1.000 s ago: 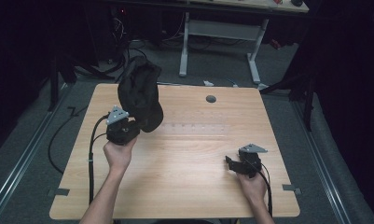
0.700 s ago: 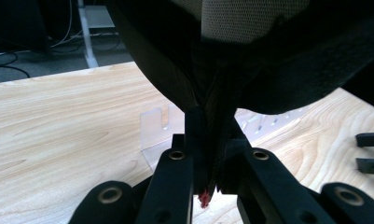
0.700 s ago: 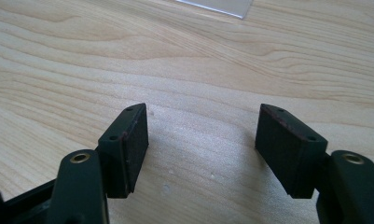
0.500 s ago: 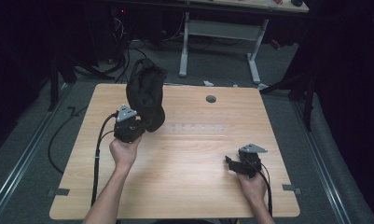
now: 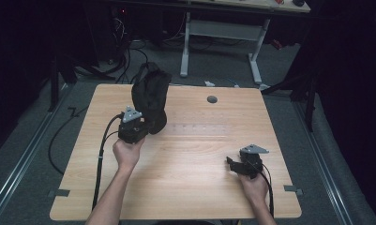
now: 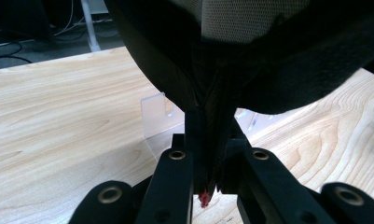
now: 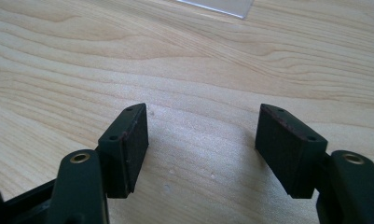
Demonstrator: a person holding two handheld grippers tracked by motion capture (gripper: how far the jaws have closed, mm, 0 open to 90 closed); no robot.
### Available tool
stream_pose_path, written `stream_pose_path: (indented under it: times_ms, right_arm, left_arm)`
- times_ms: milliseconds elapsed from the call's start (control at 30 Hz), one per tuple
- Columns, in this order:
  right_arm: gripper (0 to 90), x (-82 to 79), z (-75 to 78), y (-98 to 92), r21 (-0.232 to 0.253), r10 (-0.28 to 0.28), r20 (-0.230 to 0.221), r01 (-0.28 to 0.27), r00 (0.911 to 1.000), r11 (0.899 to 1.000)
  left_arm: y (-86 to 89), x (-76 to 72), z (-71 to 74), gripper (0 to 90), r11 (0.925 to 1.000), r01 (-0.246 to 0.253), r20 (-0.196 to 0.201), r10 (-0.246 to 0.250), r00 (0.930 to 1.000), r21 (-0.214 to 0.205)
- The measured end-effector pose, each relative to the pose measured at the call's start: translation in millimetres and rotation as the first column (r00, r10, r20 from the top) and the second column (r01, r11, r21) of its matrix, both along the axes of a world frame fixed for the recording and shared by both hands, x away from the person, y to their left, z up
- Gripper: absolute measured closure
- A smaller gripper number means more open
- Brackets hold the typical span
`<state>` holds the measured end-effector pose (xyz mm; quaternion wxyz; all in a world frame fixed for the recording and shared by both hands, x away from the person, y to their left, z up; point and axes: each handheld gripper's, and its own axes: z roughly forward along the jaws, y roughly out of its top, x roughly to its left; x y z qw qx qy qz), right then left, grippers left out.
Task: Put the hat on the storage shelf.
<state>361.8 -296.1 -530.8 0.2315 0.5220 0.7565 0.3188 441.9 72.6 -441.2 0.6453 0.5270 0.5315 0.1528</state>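
The left gripper (image 5: 146,123) is clamping a fold of the black cap (image 5: 149,96), holding it up over the far left part of the wooden table (image 5: 190,187), above a clear plastic stand (image 6: 159,119). The right gripper (image 5: 232,165) is resting near the right edge, its jaws standing apart with nothing between them

In the left gripper view the black fabric item (image 6: 250,56) runs past the top and right edges, so its full shape cannot be told, and it hides most of a clear plastic stand (image 6: 157,119) behind it. In the right gripper view a clear sheet (image 7: 217,5) is cut off by the top edge.
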Motion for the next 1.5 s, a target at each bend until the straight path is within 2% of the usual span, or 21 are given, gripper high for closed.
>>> stream_pose_path:
  times_ms: [533,700,767,1133,1333,1500]
  right_arm:
    - [34.7,0.0,0.0,0.1,-0.001,0.001,0.001,-0.001,1.0000,1.000]
    - [34.7,0.0,-0.1,0.1,-0.001,0.003,0.002,-0.003,1.0000,1.000]
    - [34.7,0.0,-0.1,0.0,-0.002,0.003,0.002,-0.003,1.0000,1.000]
    - [34.7,0.0,-0.1,0.1,-0.001,0.002,0.002,-0.002,1.0000,1.000]
    - [34.7,0.0,-0.1,0.1,-0.001,0.002,0.001,-0.002,1.0000,1.000]
    - [34.7,-0.1,0.0,0.1,-0.001,0.002,0.001,-0.002,1.0000,1.000]
  left_arm:
    - [-3.4,2.3,-19.2,85.3,0.9997,0.022,-0.046,-0.021,0.9987,0.014]
    - [-0.3,2.2,-21.0,84.3,0.9994,0.023,-0.064,-0.025,0.9977,-0.025]
    - [0.1,1.7,-20.9,83.0,0.9994,0.021,-0.065,-0.022,0.9976,-0.027]
    - [5.0,-0.8,-17.8,50.6,0.9990,-0.015,-0.071,0.012,0.9974,-0.042]
    - [8.1,-5.5,-15.2,41.8,0.9993,-0.009,-0.069,0.007,0.9976,-0.035]
    - [12.8,-10.3,-9.6,39.1,0.9991,-0.004,-0.065,0.001,0.9979,-0.042]
